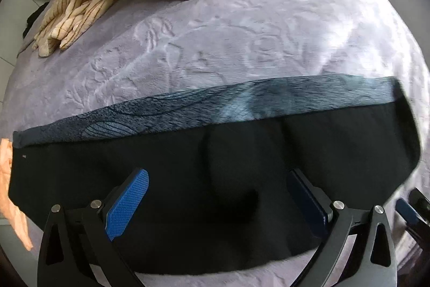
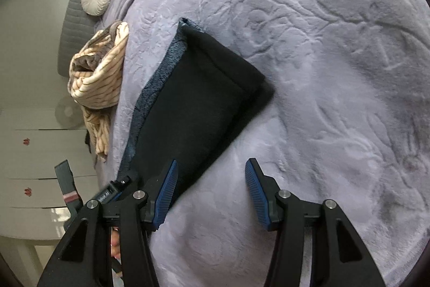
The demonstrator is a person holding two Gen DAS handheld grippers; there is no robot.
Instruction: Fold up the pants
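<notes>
Black pants [image 2: 199, 98] with a blue-grey fleecy lining showing along one edge, folded into a long band, lying flat on the lavender embossed bed blanket [image 2: 322, 71], long axis running across the left tongs' view and away up-left from the right tongs. Left tongs [image 1: 217, 195] spread, nothing pinched, directly over the band's middle and so nearer; right tongs [image 2: 211, 191] spread and empty at its near end, one pad over the cloth's edge, the other over bare blanket. Striped cream throw [image 2: 99, 80] bunched beyond.
</notes>
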